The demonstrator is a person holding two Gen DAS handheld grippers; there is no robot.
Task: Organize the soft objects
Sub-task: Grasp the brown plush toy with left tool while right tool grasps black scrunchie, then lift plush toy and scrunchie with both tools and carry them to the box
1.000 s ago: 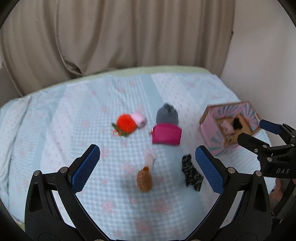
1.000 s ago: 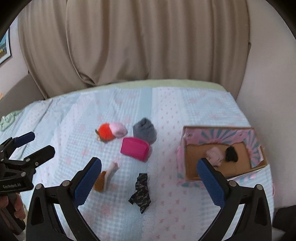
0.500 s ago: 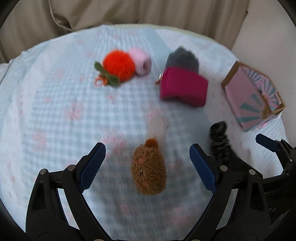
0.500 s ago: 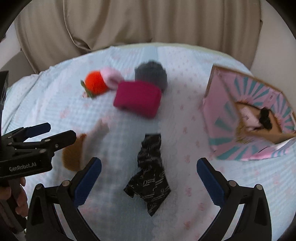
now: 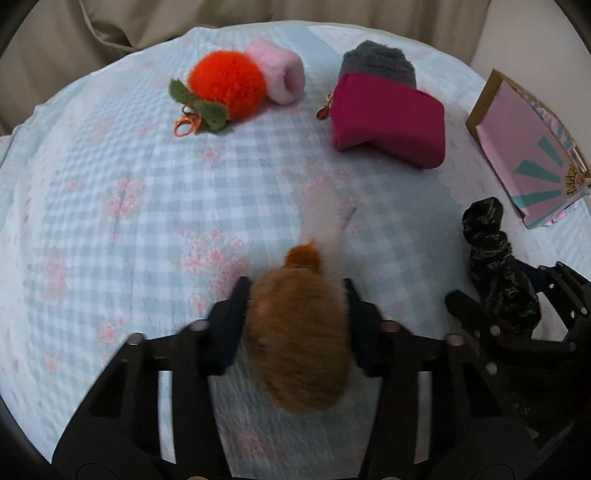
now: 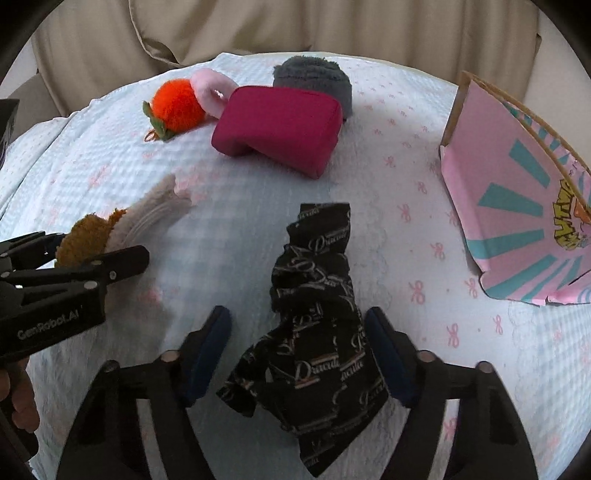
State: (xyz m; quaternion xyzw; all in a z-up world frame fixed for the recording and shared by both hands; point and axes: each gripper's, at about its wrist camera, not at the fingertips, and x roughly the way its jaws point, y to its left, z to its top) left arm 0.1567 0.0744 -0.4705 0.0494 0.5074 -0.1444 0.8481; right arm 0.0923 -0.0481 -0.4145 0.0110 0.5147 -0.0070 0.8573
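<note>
Where the brown plush toy (image 5: 299, 354) lies on the bed (image 5: 129, 229), the left claw (image 5: 295, 325) has a finger on each side of it, both pressed against the fur, so it is pinching the toy. A pale, fluffy tail-like end extends from the toy away from the claw, resting on the checked bedcover. In the right wrist view the same toy (image 6: 86, 236) sits between the left claw's black fingers (image 6: 122, 258) at the left edge.

Just to the right, the black patterned cloth (image 6: 317, 317) lies crumpled lengthwise on the bed. The right claw (image 6: 295, 354) straddles its lower part. Its right pad touches the cloth edge, while the left pad stands apart from it, so the claw is spread and not yet gripping.

Farther back, a magenta pouch (image 5: 388, 118) lies on the bedcover, with a grey fuzzy item (image 5: 376, 66) touching its far side. Left of these, an orange pompom (image 5: 225, 86) with green leaves and a small ring touches a pink fluffy band (image 5: 282, 75).

At the right side stands a pink and teal cardboard box (image 6: 517, 206), tilted, its interior hidden in both views. Beige curtains (image 6: 258, 26) hang behind the bed.
</note>
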